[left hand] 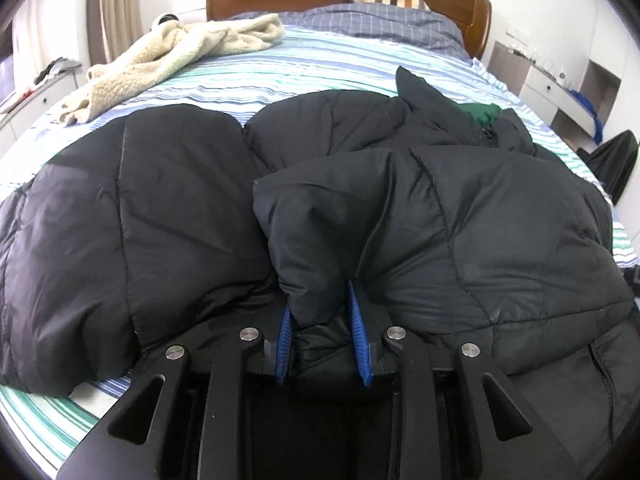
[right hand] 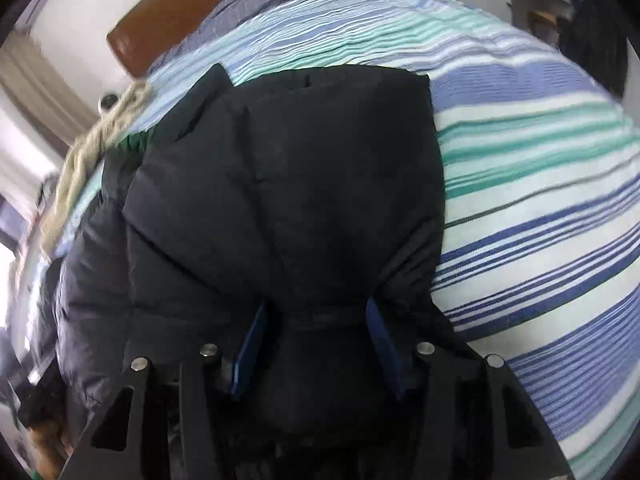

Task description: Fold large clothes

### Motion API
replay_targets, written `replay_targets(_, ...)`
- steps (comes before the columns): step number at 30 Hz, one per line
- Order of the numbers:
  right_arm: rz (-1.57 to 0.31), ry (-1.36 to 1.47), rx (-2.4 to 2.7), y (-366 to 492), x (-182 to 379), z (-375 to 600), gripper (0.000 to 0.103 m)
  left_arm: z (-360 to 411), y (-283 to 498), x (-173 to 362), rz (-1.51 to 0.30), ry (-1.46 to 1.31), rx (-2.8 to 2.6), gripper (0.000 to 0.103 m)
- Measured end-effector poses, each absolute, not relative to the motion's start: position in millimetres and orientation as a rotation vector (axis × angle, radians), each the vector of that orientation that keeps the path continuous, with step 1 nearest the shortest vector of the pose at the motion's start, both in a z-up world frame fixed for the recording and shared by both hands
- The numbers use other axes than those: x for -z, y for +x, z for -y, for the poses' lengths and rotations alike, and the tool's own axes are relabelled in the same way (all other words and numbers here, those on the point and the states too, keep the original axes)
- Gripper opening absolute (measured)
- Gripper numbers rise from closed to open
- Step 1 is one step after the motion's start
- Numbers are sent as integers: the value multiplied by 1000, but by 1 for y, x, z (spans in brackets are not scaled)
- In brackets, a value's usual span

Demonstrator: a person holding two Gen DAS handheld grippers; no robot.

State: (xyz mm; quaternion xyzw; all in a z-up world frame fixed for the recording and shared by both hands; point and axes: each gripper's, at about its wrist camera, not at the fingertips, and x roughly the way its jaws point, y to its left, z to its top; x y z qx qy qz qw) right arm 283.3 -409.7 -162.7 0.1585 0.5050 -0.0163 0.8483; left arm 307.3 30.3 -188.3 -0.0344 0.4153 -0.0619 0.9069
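- A black puffer jacket is being spread over the striped bed, mostly toward the foot edge.
- A bunched fold of it is being pinched by the left gripper, jaws pressed into the fabric.
- Another chunk is being clamped by the right gripper.
- A cream fleece is lying near the headboard corner.

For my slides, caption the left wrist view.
Left gripper pinching a black puffer jacket on a striped bed.
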Motion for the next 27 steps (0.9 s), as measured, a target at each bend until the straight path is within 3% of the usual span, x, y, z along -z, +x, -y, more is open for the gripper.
replay_targets(7, -786, 359, -18, 297, 75, 420, 52, -31, 304, 190, -851, -79, 132, 28)
replay_targets(9, -791, 388, -34, 319, 83, 421, 52, -29, 304, 191, -850, -71, 128, 28)
replay_targets(12, -1068, 432, 13, 355, 162, 424, 51, -27, 302, 191, -844, -67, 130, 28)
replay_targets(13, -1060, 422, 2, 353, 182, 420, 50, -27, 302, 191, -843, -66, 130, 28)
replay_targets(19, -976, 306, 60, 335, 178, 399, 51, -24, 303, 191, -844, -57, 126, 28)
replay_targets(27, -864, 241, 69, 239, 104, 372, 53, -21, 303, 191, -846, -40, 117, 28)
